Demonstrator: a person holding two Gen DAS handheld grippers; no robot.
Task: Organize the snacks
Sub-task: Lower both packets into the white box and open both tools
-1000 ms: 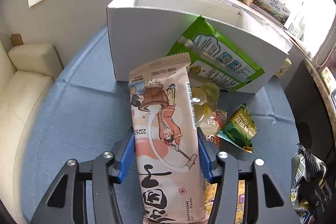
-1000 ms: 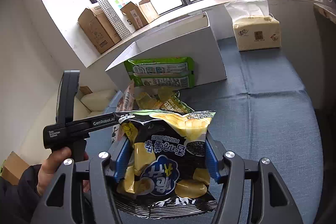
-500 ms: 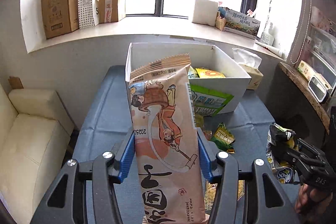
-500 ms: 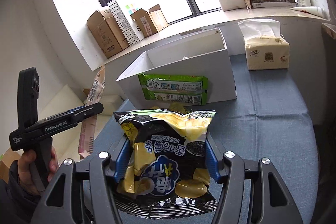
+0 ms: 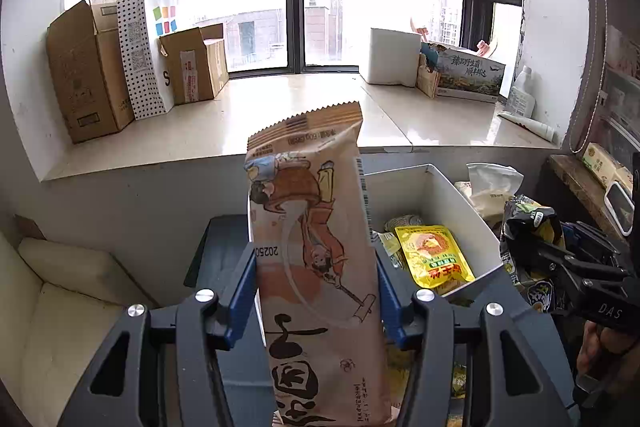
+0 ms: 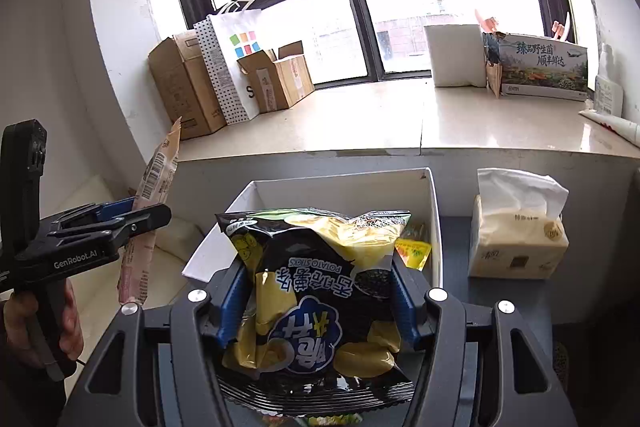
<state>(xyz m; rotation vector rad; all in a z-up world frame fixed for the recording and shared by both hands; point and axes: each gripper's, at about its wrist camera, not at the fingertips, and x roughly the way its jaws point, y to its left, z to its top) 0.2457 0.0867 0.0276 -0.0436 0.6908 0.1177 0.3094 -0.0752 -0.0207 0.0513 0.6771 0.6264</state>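
Observation:
My left gripper is shut on a tall beige snack pack with a cartoon figure, held upright in the air to the left of the white box. The same pack shows edge-on in the right wrist view. My right gripper is shut on a black and yellow potato sticks bag, held above the near edge of the white box. That bag also shows in the left wrist view. A yellow packet lies inside the box.
A tissue pack stands right of the box on the blue cloth. A cream sofa is at the left. The window sill holds cardboard boxes, a dotted bag and printed cartons.
Both grippers have risen and tilted up with their snacks. The loose snacks and green pack by the box front have dropped out of view; the box's inside now shows.

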